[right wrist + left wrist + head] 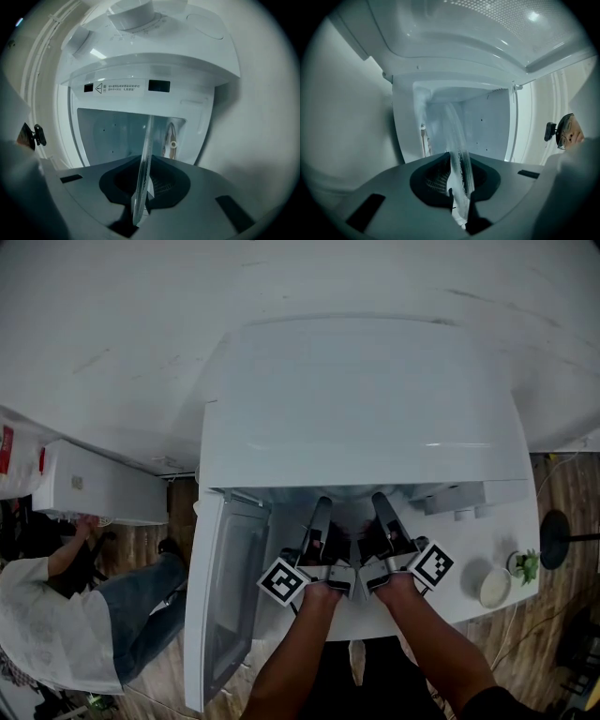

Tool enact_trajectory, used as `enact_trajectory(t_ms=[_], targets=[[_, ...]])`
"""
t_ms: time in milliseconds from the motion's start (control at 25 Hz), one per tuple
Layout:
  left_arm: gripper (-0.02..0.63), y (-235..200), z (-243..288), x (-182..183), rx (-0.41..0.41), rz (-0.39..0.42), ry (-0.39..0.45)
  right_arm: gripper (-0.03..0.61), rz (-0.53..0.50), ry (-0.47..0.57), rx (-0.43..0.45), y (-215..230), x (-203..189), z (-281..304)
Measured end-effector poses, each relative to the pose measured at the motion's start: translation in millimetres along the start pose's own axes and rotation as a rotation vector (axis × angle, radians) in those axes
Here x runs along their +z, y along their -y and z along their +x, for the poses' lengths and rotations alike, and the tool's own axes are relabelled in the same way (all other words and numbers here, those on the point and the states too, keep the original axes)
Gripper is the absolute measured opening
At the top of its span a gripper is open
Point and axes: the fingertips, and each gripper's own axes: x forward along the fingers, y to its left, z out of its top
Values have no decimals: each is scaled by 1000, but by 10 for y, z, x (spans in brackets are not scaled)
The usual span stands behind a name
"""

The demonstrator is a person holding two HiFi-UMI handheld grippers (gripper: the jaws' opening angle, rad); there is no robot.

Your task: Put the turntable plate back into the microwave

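The white microwave (366, 409) stands on a white table, seen from above, with its door (225, 596) swung open to the left. My left gripper (322, 512) and right gripper (382, 507) reach side by side into the opening. The clear glass turntable plate (457, 154) shows edge-on in the left gripper view, and the left gripper (461, 206) is shut on its rim. In the right gripper view the same plate (144, 164) runs edge-on toward the cavity (112, 131), with the right gripper (140, 206) shut on it. In the head view the plate is hidden under the microwave's top.
A person (56, 615) sits low at the left beside a white cabinet (94, 484). On the table's right end stand a white cup (494, 587) and a small plant (525, 565). A black round stand base (555, 540) is on the wooden floor beyond.
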Motion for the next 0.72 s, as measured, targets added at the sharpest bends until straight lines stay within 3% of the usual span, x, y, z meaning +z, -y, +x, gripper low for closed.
enact_trajectory(t_ms=[400, 720], targets=[[48, -48, 157, 64, -21, -98, 80, 49, -16, -75, -8, 58, 20, 127], [48, -33, 227, 89, -28, -109, 86, 52, -44, -170, -4, 10, -102, 58]])
